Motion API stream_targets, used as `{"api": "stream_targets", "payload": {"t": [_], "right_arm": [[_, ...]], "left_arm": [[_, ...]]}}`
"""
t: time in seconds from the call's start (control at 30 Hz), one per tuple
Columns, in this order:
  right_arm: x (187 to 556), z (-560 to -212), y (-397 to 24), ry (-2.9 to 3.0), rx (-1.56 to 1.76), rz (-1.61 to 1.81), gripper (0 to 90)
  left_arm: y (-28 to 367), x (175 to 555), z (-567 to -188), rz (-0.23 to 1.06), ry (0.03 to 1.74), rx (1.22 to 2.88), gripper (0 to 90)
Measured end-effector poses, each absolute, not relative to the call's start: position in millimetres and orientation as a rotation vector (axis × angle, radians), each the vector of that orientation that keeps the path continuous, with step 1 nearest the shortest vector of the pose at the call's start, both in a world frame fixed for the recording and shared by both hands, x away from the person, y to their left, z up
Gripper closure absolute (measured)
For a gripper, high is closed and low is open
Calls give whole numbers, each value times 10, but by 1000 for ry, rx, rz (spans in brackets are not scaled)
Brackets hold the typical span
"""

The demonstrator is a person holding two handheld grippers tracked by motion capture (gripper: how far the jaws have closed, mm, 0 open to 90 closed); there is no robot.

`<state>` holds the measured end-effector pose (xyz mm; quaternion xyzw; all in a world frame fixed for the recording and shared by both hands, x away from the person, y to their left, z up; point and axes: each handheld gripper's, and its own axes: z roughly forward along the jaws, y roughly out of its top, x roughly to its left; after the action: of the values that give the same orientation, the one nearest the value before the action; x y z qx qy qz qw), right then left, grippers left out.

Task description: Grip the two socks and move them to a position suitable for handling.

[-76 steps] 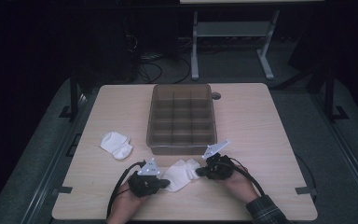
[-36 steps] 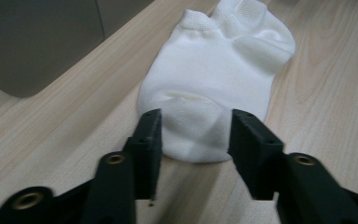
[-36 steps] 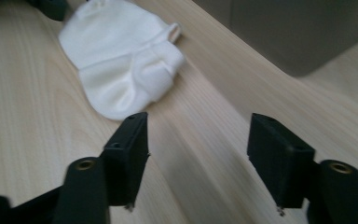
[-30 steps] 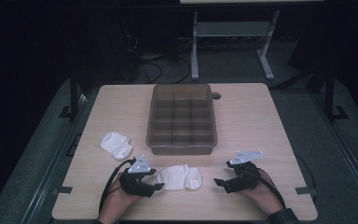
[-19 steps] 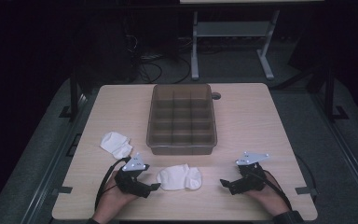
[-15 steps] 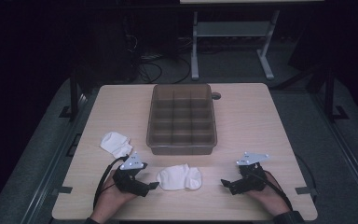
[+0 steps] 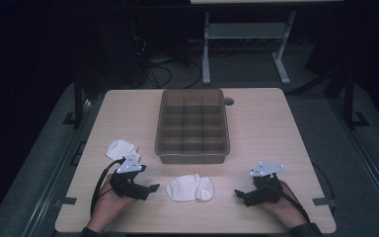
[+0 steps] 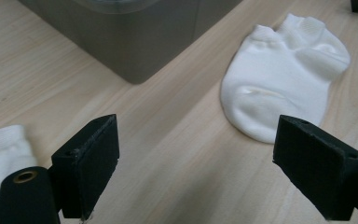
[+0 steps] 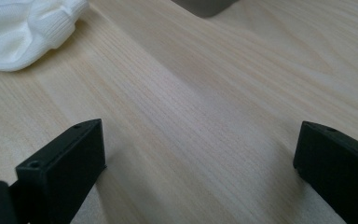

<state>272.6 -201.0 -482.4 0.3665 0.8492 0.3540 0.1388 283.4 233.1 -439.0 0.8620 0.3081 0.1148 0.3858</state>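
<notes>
While the divided bin (image 7: 193, 126) ahead sits empty, my left tongs (image 7: 150, 188) and right tongs (image 7: 238, 193) gape wide, gripping nothing; folded sock (image 7: 190, 187) lies between them, bare tabletop (image 7: 276, 128) around.

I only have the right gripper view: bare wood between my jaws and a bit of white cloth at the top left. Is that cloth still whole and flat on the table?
Observer: Yes. The folded white sock lies flat on the light wooden table, between the two grippers and touching neither.
Operator: Is the left gripper holding anything?
Observer: No. The left gripper is open, with bare wood between its jaws.
Operator: Any more laundry?
Observer: A second white sock, crumpled, lies beyond the left gripper, left of the brown translucent plastic divider box.
</notes>
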Motion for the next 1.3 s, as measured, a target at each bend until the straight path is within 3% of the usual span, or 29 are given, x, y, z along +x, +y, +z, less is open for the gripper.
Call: {"api": "stream_targets", "payload": {"t": [1.3], "right_arm": [[2733, -4825, -2011, 2448, 1064, 1024, 14]], "left_arm": [[2898, 3425, -4108, 442, 962, 2141, 176]]}}
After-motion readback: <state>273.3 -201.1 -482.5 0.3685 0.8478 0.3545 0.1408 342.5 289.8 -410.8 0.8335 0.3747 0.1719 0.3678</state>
